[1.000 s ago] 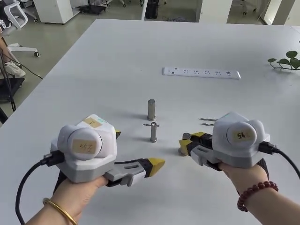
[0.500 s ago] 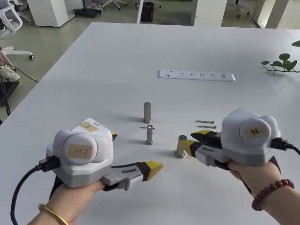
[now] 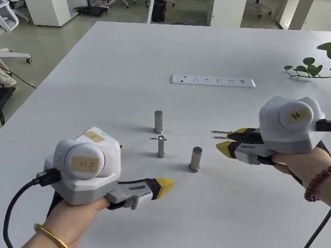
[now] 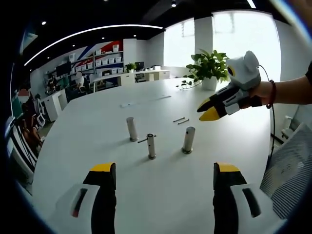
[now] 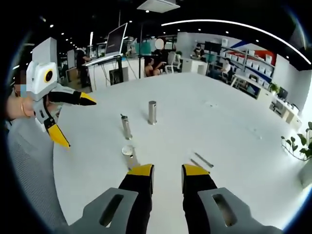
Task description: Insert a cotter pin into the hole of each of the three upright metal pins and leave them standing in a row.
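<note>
Right gripper [image 3: 231,140] had pulled back toward the frame's right, off the nearest metal pin [image 3: 195,158], which stood upright on the table [image 3: 103,77], left of its narrow, empty fingers, loose cotter pins [image 3: 221,134] lay just beside the fingertips, left gripper [image 4: 164,168] held its fingers wide.

left gripper [image 4: 164,168], right gripper [image 5: 168,169]: white housings [image 3: 289,129] (stickered), yellow tips [image 3: 164,184], black cables [image 3: 18,201]; gold bangle [image 3: 51,235], red beads [image 3: 316,185].
</note>
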A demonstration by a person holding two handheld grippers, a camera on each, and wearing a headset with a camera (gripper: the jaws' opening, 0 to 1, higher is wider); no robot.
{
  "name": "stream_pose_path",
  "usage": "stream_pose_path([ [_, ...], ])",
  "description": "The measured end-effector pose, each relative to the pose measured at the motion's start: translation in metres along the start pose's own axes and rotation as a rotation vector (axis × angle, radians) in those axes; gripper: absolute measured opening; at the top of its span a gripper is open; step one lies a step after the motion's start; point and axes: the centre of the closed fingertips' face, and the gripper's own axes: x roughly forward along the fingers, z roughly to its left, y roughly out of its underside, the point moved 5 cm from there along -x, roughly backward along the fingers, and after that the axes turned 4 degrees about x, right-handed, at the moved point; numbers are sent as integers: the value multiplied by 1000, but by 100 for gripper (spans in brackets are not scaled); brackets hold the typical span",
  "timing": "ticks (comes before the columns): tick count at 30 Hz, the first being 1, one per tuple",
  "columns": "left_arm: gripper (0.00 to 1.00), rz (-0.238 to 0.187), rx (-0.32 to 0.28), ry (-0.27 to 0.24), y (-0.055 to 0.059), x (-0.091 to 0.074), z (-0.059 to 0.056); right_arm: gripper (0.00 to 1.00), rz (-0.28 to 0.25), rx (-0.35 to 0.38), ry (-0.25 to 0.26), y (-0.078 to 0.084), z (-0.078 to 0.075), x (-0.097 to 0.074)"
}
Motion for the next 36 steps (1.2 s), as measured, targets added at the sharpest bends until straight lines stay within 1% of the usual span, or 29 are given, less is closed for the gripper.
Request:
stream_pose_path([
  [4, 82, -7, -5, 2, -1, -1, 0, 18, 40, -42, -12, 2, -6, 5],
  [7, 82, -6, 1, 1, 0, -1, 0, 18, 80, -96, -10, 1, -14, 9],
  [13, 83, -9, 13, 6, 0, 1, -1, 18, 130, -150, -30, -1, -25, 16],
  [14, 83, -7, 16, 8, 1, 1, -1, 18, 149, -154, -42, 0, -27, 18],
  [16, 83, -6, 21, 10, 1, 2, -1, 18, 179, -151, -48, 3, -32, 22],
  [18, 83, -1, 20, 9, 2, 2, -1, 18, 185, -163, -51, 3, -36, 25],
  [22, 83, 5, 18, 15, 3, 2, -2, 17, 207, -161, -62, 4, -40, 32],
  [23, 83, 4, 19, 17, 3, 2, -2, 17, 219, -170, -64, 4, -42, 34],
  [30, 83, 0, 20, 17, 3, 4, -2, 16, 254, -179, -68, 6, -53, 43],
  [36, 82, 2, 15, 17, 4, 4, -1, 14, 295, -189, -86, 11, -60, 49],
])
